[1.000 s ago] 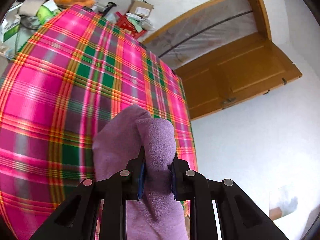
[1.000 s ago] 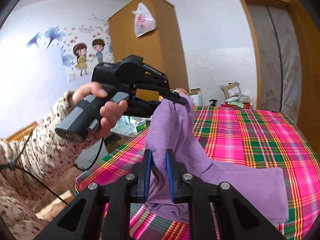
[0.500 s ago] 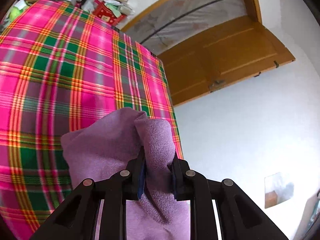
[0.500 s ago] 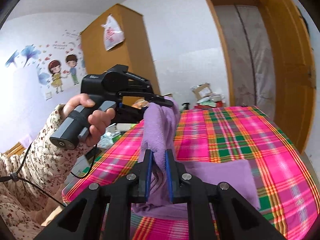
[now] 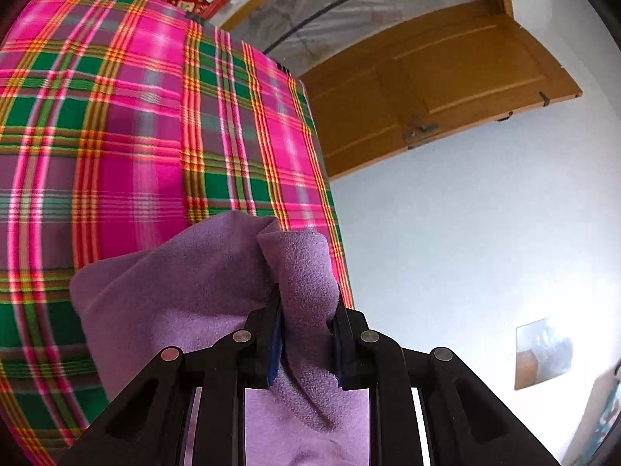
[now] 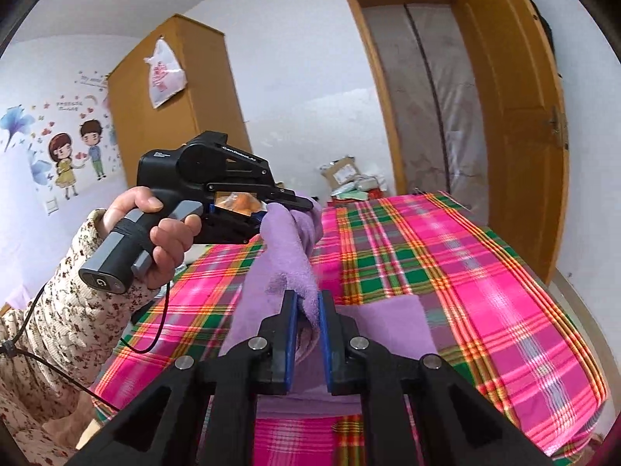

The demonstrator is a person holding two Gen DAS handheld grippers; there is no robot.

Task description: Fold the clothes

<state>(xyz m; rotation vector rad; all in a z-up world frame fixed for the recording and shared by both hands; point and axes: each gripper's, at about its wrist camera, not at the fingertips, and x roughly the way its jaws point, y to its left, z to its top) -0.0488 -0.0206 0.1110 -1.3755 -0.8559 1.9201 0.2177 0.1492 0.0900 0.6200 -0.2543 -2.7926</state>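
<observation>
purple fleece cloth (image 6: 289,268), top edge lifted, lower part draped on plaid surface (image 6: 485,272)

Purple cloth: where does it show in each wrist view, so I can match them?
Left wrist: purple cloth fills lower centre, pinched in the left tongs.
Right wrist: it hangs at centre, from the left tongs to the right tongs.
Shared landmark: wooden door.

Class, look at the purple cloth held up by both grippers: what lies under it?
Under the purple cloth lies the pink plaid blanket, spread around it. What that blanket itself covers cannot be seen.
</observation>
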